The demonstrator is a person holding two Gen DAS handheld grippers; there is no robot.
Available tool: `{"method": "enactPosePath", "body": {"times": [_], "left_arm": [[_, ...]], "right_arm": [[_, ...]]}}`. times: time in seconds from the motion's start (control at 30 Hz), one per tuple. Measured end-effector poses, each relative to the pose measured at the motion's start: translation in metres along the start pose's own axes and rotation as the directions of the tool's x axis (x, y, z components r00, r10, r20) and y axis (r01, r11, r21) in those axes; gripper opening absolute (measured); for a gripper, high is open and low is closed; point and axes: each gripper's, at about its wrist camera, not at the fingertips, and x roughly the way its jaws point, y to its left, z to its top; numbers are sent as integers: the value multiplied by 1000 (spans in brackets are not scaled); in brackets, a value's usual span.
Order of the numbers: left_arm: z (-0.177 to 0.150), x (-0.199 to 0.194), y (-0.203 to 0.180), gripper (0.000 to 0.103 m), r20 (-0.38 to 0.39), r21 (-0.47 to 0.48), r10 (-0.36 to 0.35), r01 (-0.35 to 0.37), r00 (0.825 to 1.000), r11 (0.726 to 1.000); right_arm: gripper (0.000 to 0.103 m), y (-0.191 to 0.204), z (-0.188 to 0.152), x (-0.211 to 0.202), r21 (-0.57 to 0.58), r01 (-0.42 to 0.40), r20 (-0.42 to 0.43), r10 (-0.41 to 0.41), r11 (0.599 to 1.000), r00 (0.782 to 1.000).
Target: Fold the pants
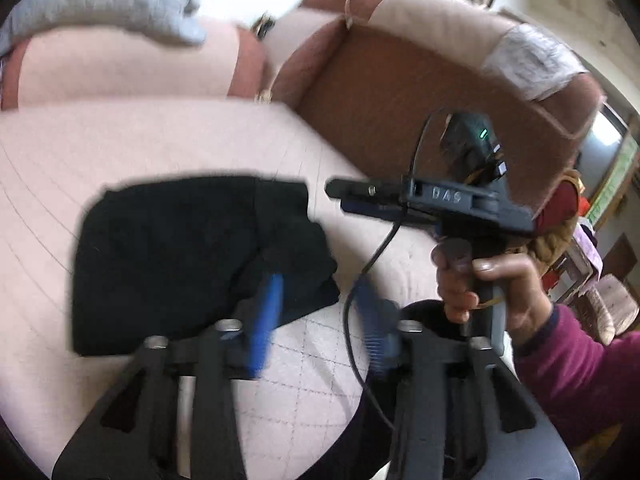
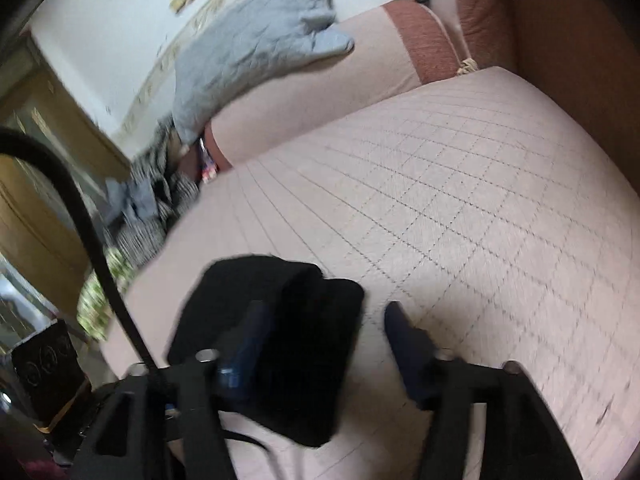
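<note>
The black pants [image 1: 192, 256] lie folded into a compact bundle on the pink quilted sofa seat [image 1: 120, 148]. My left gripper [image 1: 318, 300] is open and empty, its blue fingers just above the bundle's right edge. The right gripper shows from the side in the left wrist view [image 1: 340, 196], held by a hand to the right of the bundle. In the right wrist view the pants [image 2: 280, 328] lie low at the left, and my right gripper [image 2: 324, 328] is open and empty, its left finger over the cloth.
A grey blanket [image 2: 256, 44] hangs over the sofa back. Brown armrest [image 1: 400, 92] rises at the seat's right end. A heap of clothes [image 2: 152, 208] lies off the seat's left end. A black cable [image 1: 360, 280] hangs between the grippers.
</note>
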Motion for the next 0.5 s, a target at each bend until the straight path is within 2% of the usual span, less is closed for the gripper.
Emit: {"method": "enactPosePath", "body": {"times": [0.03,0.13,0.2,0.23,0.27,0.3,0.37,0.4,0.5], "left_arm": [[0,-8,0,61,20,14,16,-17,1000,1000],[8,-18,12,61,60,46,120,-123,991,991],[16,-10,30,61,48,21,240,-241,970,970],[18,-6,35,61,37,2,269,-269,963,963],[21,1,44,60,19,-28,296,-295,955,955],[24,8,55,60,2,-63,311,-310,950,949],[29,14,65,60,-8,-101,322,-321,947,942],[34,18,67,60,-11,-113,327,-326,945,939],[38,22,73,61,-1,-130,338,-335,941,933]], "right_arm": [[61,3,-1,-3,10,-22,3,22,1000,1000],[70,10,-9,5,28,-28,-29,28,999,999],[71,11,-10,13,34,-25,-53,27,999,998],[71,15,-11,22,30,-32,-74,34,999,997],[66,22,-11,32,17,-45,-100,47,999,994],[44,28,-11,41,-13,-59,-123,57,998,991],[21,42,-7,53,-109,2,-133,-17,994,991],[15,51,-8,51,-159,29,-129,-50,987,990],[10,57,-10,33,-211,31,-113,-56,977,992]]}}
